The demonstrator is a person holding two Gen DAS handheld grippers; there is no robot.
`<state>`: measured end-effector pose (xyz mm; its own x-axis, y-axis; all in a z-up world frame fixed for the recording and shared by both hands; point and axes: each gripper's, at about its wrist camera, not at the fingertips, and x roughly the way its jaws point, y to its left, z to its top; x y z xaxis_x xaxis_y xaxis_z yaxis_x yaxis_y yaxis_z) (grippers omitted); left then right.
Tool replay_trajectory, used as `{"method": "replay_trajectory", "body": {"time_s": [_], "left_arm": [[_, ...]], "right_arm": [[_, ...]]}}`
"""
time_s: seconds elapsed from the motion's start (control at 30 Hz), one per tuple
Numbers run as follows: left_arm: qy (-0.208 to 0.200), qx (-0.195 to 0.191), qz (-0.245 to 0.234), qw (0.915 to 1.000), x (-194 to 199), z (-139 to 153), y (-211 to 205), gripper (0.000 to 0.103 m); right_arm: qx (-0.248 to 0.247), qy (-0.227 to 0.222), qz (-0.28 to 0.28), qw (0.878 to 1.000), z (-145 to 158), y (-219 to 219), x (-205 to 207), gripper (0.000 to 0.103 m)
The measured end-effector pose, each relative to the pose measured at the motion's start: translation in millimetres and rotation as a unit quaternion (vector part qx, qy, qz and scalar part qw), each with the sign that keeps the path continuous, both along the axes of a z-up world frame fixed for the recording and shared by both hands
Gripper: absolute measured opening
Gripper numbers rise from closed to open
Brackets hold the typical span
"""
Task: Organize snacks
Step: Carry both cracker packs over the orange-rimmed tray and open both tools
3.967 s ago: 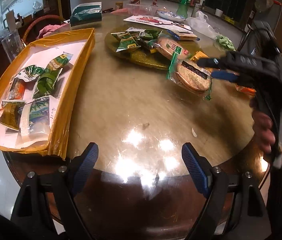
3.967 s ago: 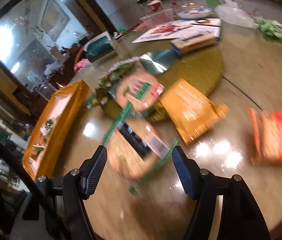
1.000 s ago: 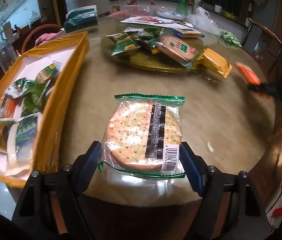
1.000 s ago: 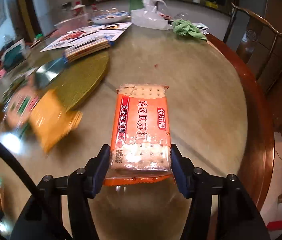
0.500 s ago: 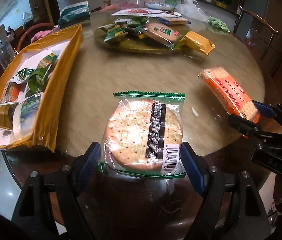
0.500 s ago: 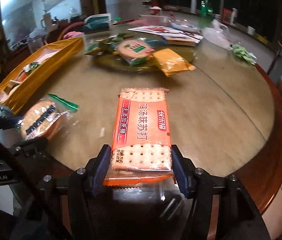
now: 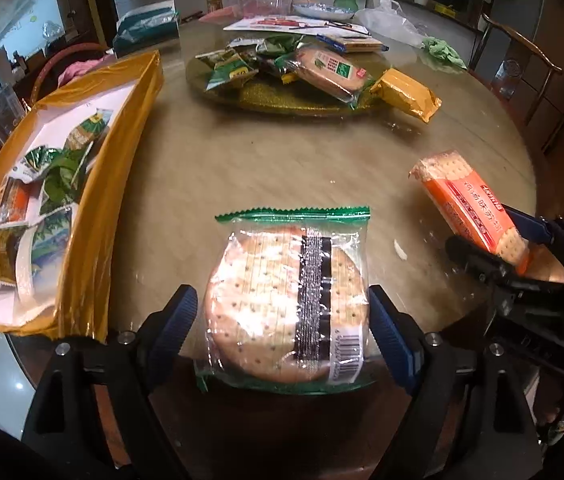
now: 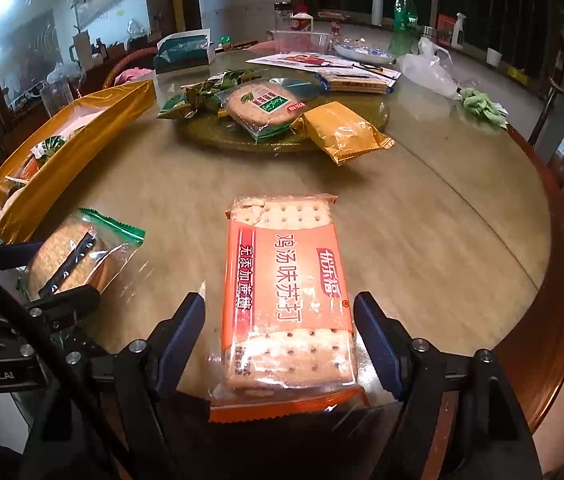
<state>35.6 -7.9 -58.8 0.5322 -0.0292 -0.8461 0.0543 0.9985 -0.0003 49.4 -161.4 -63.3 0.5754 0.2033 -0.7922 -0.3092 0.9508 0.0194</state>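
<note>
Near the bench edge, your left gripper has just been opening around the round cracker pack; your right gripper now stands clear of the orange cracker pack (both set down, tray unreached).

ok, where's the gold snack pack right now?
The gold snack pack lies past both grippers, half on the right edge of the round green mat, right beside the round cracker pack with the green label.
</note>
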Motion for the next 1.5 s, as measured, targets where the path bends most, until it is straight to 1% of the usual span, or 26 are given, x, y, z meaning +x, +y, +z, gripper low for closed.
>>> {"method": "replay_trajectory", "body": {"time_s": [0.03,0.07,0.23,0.37,0.43,0.53,0.63,0.67,0.8,0.93,1.17,1.3,1.4,1.5], "left_arm": [[-0.007,-0.002,0.003,1.0,-0.8,0.6,0.5,0.08],[-0.011,0.002,0.006,0.9999,-0.9,1.3,0.9,0.077],[-0.014,-0.003,0.009,0.9998,-0.7,1.6,4.5,0.077],[-0.027,-0.041,0.026,0.9985,-4.8,12.9,17.8,0.077],[-0.041,-0.048,0.038,0.9973,-8.7,23.4,24.8,0.077],[-0.073,-0.034,0.064,0.9947,-18.2,44.8,37.8,0.077],[-0.103,-0.009,0.092,0.9903,-27.0,67.0,52.0,0.077],[-0.116,-0.001,0.104,0.9877,-31.1,76.0,58.3,0.077],[-0.143,0.017,0.13,0.9809,-39.8,96.9,77.7,0.077],[-0.162,0.029,0.152,0.9746,-43.7,113.0,98.9,0.077],[-0.175,0.037,0.173,0.9685,-38.0,123.7,127.1,0.077],[-0.175,0.036,0.181,0.9672,-27.3,123.5,143.4,0.077],[-0.167,0.02,0.185,0.9682,-13.5,122.7,164.4,0.077],[-0.163,0.006,0.193,0.9676,5.7,122.7,189.2,0.077]], "right_arm": [[-0.001,-0.001,-0.003,1.0,1.0,-0.9,1.1,0.056],[0.0,0.001,-0.003,1.0,1.1,-1.3,2.3,0.056],[0.004,0.0,0.013,1.0,1.8,3.3,4.9,0.056],[0.058,0.019,0.036,0.997,4.2,8.2,6.0,0.056],[0.077,0.021,0.042,0.996,8.8,13.8,4.9,0.056],[0.092,0.011,0.053,0.994,21.6,24.7,1.8,0.056],[0.115,0.001,0.071,0.991,38.8,36.3,0.1,0.056],[0.124,-0.003,0.08,0.989,46.3,42.4,0.0,0.056],[0.147,-0.009,0.109,0.983,68.7,67.1,3.3,0.056],[0.151,-0.016,0.128,0.98,83.0,93.9,7.7,0.056],[0.153,-0.017,0.159,0.975,94.9,133.4,21.5,0.056],[0.151,-0.015,0.168,0.974,94.7,155.6,36.8,0.056],[0.154,-0.004,0.169,0.974,91.7,168.4,53.1,0.056],[0.16,0.016,0.165,0.973,87.2,184.1,79.1,0.056]]}}
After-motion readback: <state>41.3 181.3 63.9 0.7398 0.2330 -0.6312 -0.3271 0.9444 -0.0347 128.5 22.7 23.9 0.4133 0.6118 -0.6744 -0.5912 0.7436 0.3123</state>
